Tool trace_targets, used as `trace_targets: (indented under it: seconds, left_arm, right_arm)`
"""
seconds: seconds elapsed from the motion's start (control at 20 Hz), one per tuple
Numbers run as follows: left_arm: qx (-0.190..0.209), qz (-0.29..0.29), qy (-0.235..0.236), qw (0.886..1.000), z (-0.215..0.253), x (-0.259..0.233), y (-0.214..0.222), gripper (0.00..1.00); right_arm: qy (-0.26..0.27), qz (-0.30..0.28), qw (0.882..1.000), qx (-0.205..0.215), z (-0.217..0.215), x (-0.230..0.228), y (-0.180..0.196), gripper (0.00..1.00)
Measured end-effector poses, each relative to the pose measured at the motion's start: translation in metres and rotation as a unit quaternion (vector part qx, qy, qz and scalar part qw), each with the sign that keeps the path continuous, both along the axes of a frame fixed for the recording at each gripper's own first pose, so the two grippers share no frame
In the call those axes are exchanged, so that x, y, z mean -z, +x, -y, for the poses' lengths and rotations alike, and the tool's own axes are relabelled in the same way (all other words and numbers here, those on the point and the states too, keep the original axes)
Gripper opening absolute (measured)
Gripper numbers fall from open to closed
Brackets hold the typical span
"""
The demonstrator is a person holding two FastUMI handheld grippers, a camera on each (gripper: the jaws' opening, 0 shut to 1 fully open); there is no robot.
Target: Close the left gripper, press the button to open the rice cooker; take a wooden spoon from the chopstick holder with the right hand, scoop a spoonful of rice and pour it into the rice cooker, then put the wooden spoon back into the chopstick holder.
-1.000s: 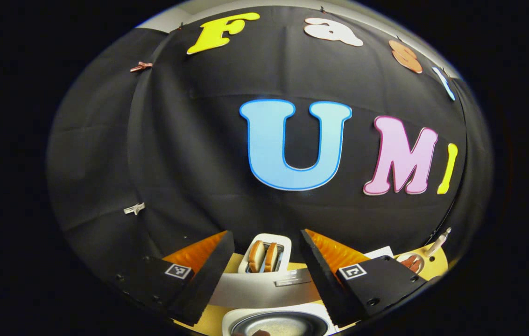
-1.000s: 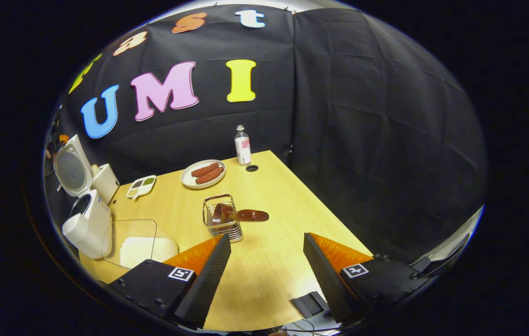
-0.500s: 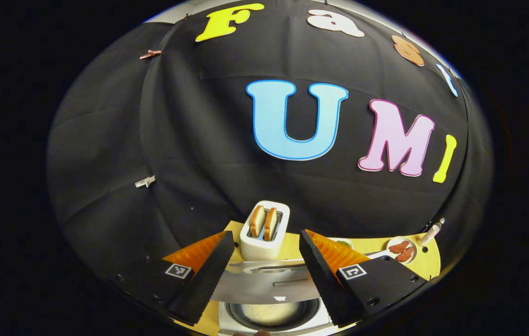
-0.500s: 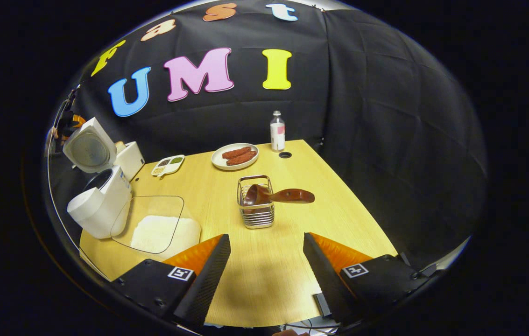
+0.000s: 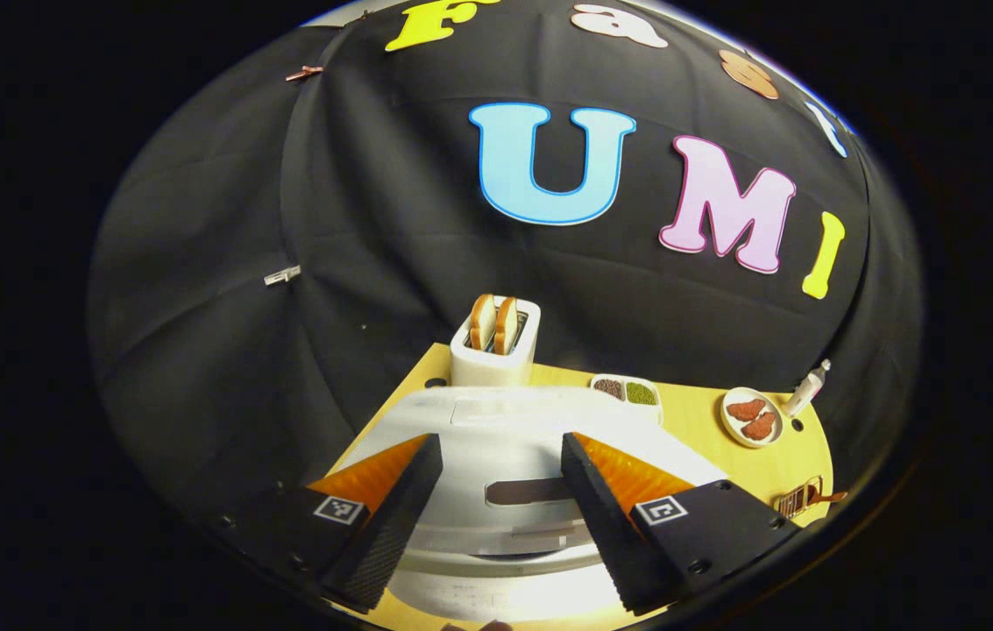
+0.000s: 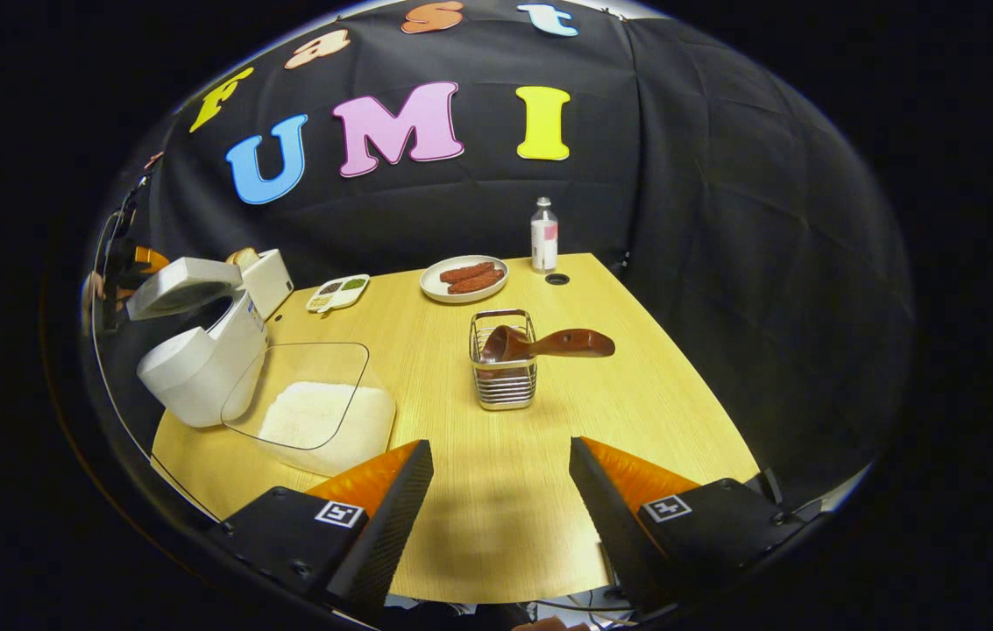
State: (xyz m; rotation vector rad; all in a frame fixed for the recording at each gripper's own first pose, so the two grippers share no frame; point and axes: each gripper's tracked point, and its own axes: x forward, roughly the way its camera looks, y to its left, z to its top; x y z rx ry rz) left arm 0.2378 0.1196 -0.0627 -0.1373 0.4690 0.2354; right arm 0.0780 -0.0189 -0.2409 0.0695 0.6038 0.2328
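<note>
My left hand-held gripper (image 5: pixel 496 517) hangs wide open, empty, over the white rice cooker (image 5: pixel 514 473), its lid lowered. My right hand-held gripper (image 6: pixel 500 517) gapes empty above the worktop (image 6: pixel 496 491). Beyond it, rice (image 6: pixel 308 412) lies in a clear container. Farther on, the dark wooden spoon (image 6: pixel 549 343) rests in the wire chopstick holder (image 6: pixel 505 377).

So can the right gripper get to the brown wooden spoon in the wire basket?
Probably yes. The right gripper is open, and bare yellow table lies between it and the brown wooden spoon, whose handle sticks out sideways over the rim of the wire chopstick holder. Nothing stands in between.
</note>
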Motion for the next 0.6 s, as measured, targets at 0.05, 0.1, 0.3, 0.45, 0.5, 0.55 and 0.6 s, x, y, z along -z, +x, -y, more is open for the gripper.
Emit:
trace_targets:
  seconds: [0.05, 0.1, 0.3, 0.45, 0.5, 0.55, 0.6]
  left_arm:
    - [0.000, -0.002, 0.004, 1.000, 0.002, 0.011, -0.004, 0.97]
    - [0.000, -0.003, 0.006, 1.000, 0.004, 0.023, -0.009, 0.97]
    - [-0.002, -0.024, -0.003, 1.000, 0.013, 0.070, -0.020, 0.98]
    - [0.000, -0.013, 0.013, 1.000, 0.014, 0.079, -0.022, 0.99]
    - [0.001, 0.001, 0.019, 1.000, 0.013, 0.078, -0.022, 0.99]
    - [0.008, 0.006, 0.025, 1.000, 0.015, 0.081, -0.021, 1.00]
    - [0.015, 0.018, 0.033, 0.999, 0.016, 0.080, -0.023, 1.00]
  right_arm:
    - [-0.001, -0.004, 1.000, -0.001, -0.002, 0.002, -0.003, 0.99]
    - [-0.001, -0.008, 1.000, -0.003, -0.003, 0.004, -0.007, 0.99]
    - [-0.002, 0.002, 1.000, -0.018, -0.014, -0.005, -0.021, 0.99]
    - [-0.012, 0.013, 0.999, -0.032, -0.018, -0.009, -0.028, 0.99]
    - [-0.011, 0.010, 0.999, -0.033, -0.020, -0.009, -0.031, 0.99]
    - [-0.011, 0.010, 0.999, -0.035, -0.024, -0.010, -0.034, 0.99]
    - [-0.015, 0.012, 0.999, -0.038, -0.026, -0.011, -0.036, 0.99]
